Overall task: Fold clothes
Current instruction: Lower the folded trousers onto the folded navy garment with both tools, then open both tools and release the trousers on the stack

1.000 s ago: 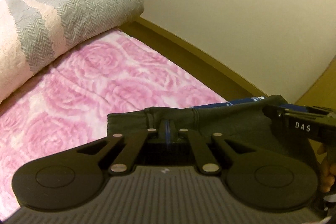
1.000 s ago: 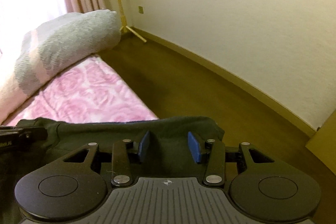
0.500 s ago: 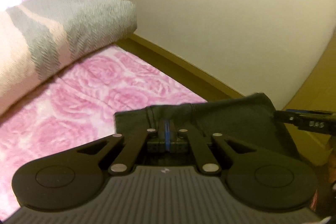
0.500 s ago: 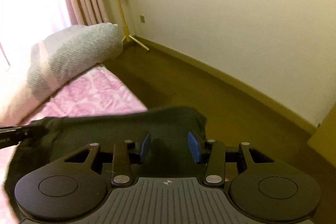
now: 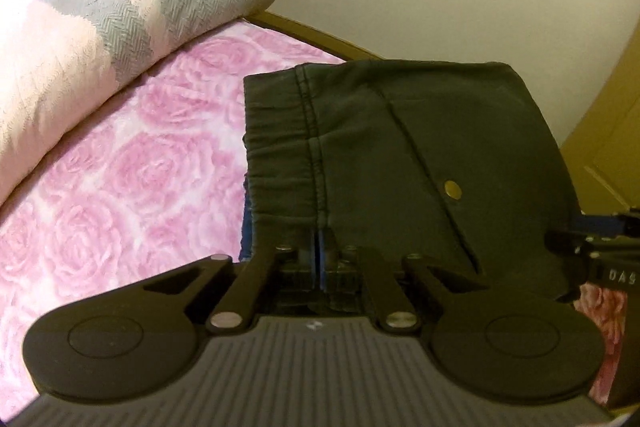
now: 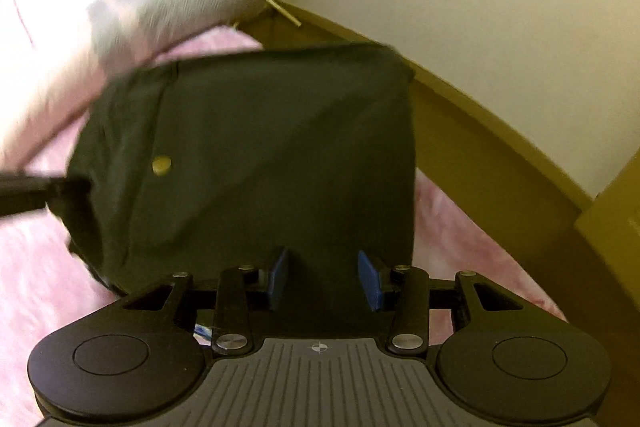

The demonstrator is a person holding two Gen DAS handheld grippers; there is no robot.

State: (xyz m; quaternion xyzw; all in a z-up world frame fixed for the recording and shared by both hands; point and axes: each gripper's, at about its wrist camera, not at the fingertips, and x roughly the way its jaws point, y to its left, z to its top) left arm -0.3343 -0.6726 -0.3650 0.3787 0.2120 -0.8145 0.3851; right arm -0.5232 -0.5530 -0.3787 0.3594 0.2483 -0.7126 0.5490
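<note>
**Ana:** Dark green cotton garment [image 5: 400,147], with a stitched seam and a round brass snap [image 5: 453,190]. Where is it against the pink rose-patterned bed cover [image 5: 120,187]?

**Ben:** Raised over the bed cover and spread flat between the two tools. Its gathered edge hangs above the roses. Its far edge reaches out past the cover's side, above the brown wooden floor [image 6: 460,131].

**Ana:** And the left gripper [image 5: 318,251]?

**Ben:** Clenched. Its blue pads meet with the garment's near edge pinched between them, right at the seam.

**Ana:** The right gripper [image 6: 324,279]?

**Ben:** Its blue pads stand apart, and dark cloth fills the gap and drapes forward from them. I can't tell whether the pads press on the cloth. From the left wrist view, its tip touches the garment's side edge, over the bed cover's near corner.

**Ana:** Anything else on the bed cover?

**Ben:** A folded grey and peach herringbone blanket [image 5: 120,27] lies at its far end, well apart from the garment. The right wrist view is blurred, so finer detail there is lost.
</note>
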